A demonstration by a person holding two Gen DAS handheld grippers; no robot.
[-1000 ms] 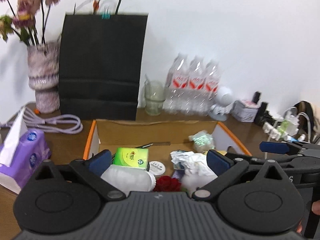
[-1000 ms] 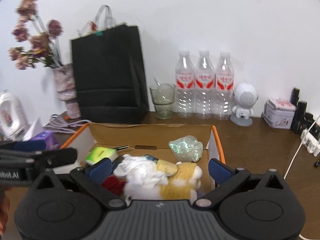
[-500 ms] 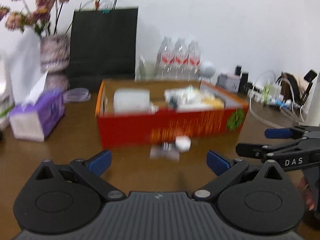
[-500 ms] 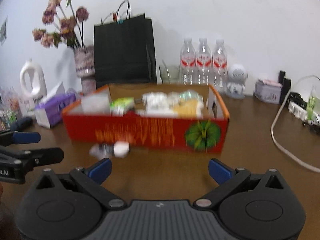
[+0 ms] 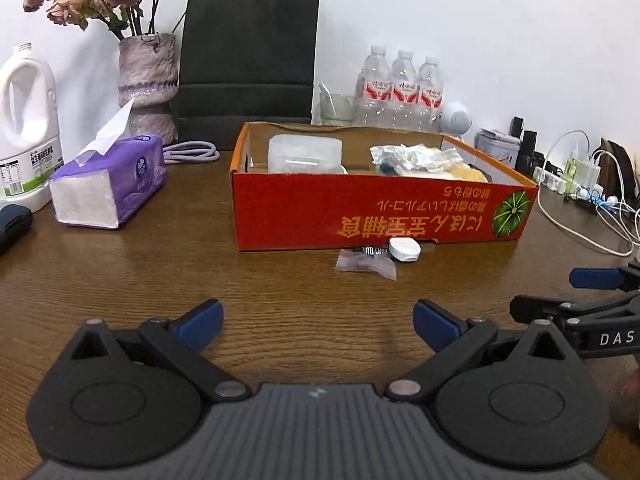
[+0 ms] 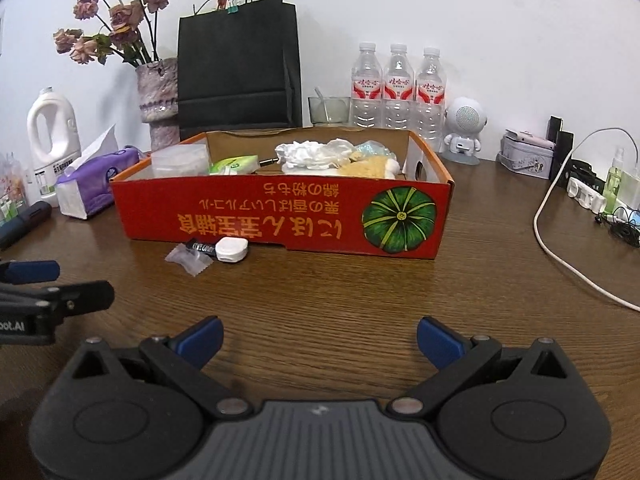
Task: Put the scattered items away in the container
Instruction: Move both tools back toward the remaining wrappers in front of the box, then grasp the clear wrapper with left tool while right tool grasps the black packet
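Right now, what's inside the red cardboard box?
Inside the red cardboard box: a clear plastic container, a green packet, crumpled white tissue and a yellow plush. The front wall hides the floor and anything lower.

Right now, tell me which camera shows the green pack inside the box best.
The right wrist view: the green pack shows above the red box's front wall, beside the clear plastic container. In the left wrist view that container and the wall hide it; I cannot make it out.
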